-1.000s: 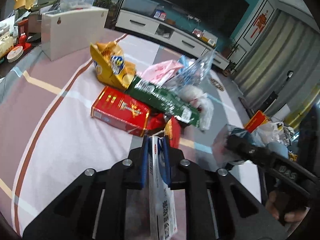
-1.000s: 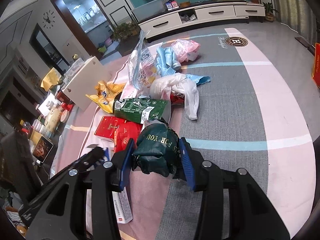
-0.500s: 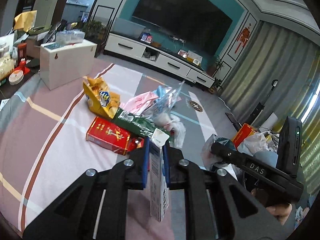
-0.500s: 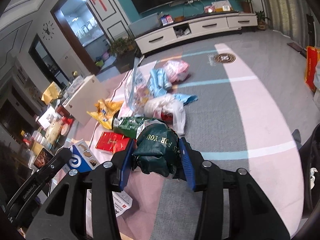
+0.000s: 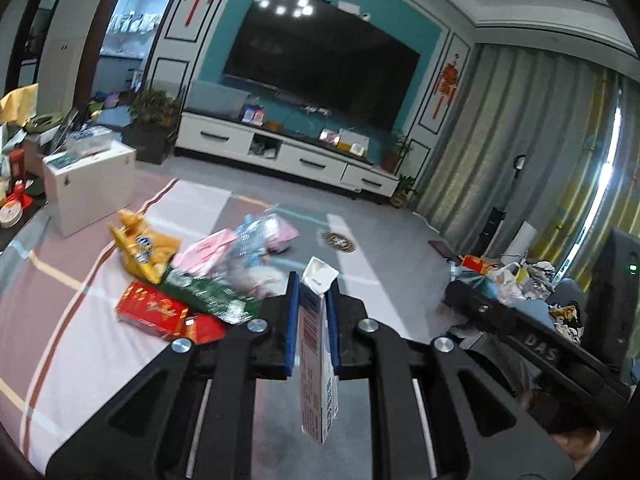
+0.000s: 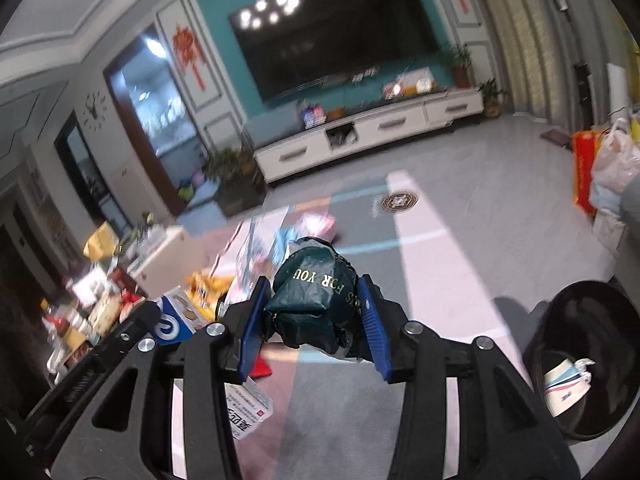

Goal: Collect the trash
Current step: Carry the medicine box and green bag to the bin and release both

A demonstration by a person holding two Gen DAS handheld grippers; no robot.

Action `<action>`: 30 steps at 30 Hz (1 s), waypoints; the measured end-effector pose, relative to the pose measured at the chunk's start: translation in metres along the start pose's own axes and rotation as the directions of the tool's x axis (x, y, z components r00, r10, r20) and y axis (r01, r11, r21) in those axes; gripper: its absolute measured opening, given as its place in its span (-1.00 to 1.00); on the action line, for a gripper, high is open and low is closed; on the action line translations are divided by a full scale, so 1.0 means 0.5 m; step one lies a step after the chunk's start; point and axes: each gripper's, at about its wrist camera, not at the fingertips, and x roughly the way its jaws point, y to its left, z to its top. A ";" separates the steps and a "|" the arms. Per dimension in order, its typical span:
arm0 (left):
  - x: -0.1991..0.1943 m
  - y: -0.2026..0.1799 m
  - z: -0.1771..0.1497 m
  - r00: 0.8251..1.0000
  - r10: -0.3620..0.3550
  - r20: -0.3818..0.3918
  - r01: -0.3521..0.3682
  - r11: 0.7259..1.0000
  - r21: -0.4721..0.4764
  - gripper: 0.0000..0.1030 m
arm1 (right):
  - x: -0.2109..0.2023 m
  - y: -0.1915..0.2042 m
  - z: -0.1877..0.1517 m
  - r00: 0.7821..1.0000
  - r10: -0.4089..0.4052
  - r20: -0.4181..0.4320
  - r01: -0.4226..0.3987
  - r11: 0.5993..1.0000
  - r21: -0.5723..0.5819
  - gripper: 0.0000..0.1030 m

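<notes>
Left tongs (image 5: 313,312) clenched on a flattened carton (image 5: 316,344), white with blue and red print, held upright edge-on between the 2 blue pads; its torn-open top sticks up past the fingertips, its bottom hangs below them. Right tongs (image 6: 314,312) grasping a crumpled dark green bag (image 6: 312,300) with gold "FOR YOU" lettering, wedged between both pads, jaws partly apart around it. Both items are lifted clear of the floor.

Trash pile on the striped pink/grey rug (image 5: 60,320), left of and beyond the left tongs: red box (image 5: 152,310), green packet (image 5: 208,294) overlapping it, yellow snack bag (image 5: 142,252), pink packet (image 5: 208,250), clear and blue wrappers behind, blurred.

Black bin (image 6: 580,360) at lower right of the right wrist view, a white cup with red/blue stripes (image 6: 566,384) lying inside. In that view the left tongs show at lower left with the carton's blue-white face.

White box (image 5: 88,184) stands at the rug's far left edge. TV (image 5: 320,68) on teal wall, white cabinet (image 5: 288,158) below it.
</notes>
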 end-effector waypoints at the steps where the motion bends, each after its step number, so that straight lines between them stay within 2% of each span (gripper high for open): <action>1: 0.003 -0.018 0.000 1.000 -0.010 0.005 0.010 1.000 0.011 -0.73 | -0.016 -0.012 0.004 1.000 -0.012 0.023 0.012 1.000 0.010 -0.12; 6: 0.025 -0.084 -0.004 0.996 -0.086 -0.006 0.086 0.996 0.021 -0.73 | -0.069 -0.076 0.013 0.992 -0.078 0.104 0.070 0.995 0.074 -0.12; 11: 0.054 -0.164 -0.022 0.990 -0.140 -0.002 0.140 0.989 0.045 -0.73 | -0.104 -0.137 0.009 0.977 -0.156 0.148 0.133 0.979 0.154 -0.12; 14: 0.080 -0.209 -0.035 0.981 -0.192 -0.028 0.193 0.980 0.054 -0.73 | -0.122 -0.182 0.003 0.964 -0.211 0.164 0.174 0.961 0.213 -0.11; 18: 0.110 -0.271 -0.056 0.970 -0.237 -0.047 0.240 0.968 0.074 -0.73 | -0.142 -0.239 -0.007 0.938 -0.308 0.160 0.255 0.925 0.283 -0.11; 24: 0.170 -0.340 -0.090 0.947 -0.313 -0.073 0.316 0.948 0.045 -0.73 | -0.160 -0.308 -0.027 0.897 -0.426 0.123 0.356 0.857 0.371 -0.11; 27: 0.200 -0.363 -0.106 0.949 -0.302 -0.087 0.307 0.951 0.042 -0.73 | -0.166 -0.339 -0.044 0.864 -0.496 0.088 0.421 0.807 0.415 -0.11; 28: 0.213 -0.367 -0.113 0.942 -0.320 -0.099 0.323 0.946 0.021 -0.73 | -0.165 -0.349 -0.047 0.846 -0.529 0.069 0.454 0.782 0.427 -0.11; 30: 0.231 -0.374 -0.125 0.936 -0.332 -0.118 0.335 0.942 -0.002 -0.73 | -0.163 -0.365 -0.054 0.825 -0.564 0.044 0.492 0.754 0.436 -0.11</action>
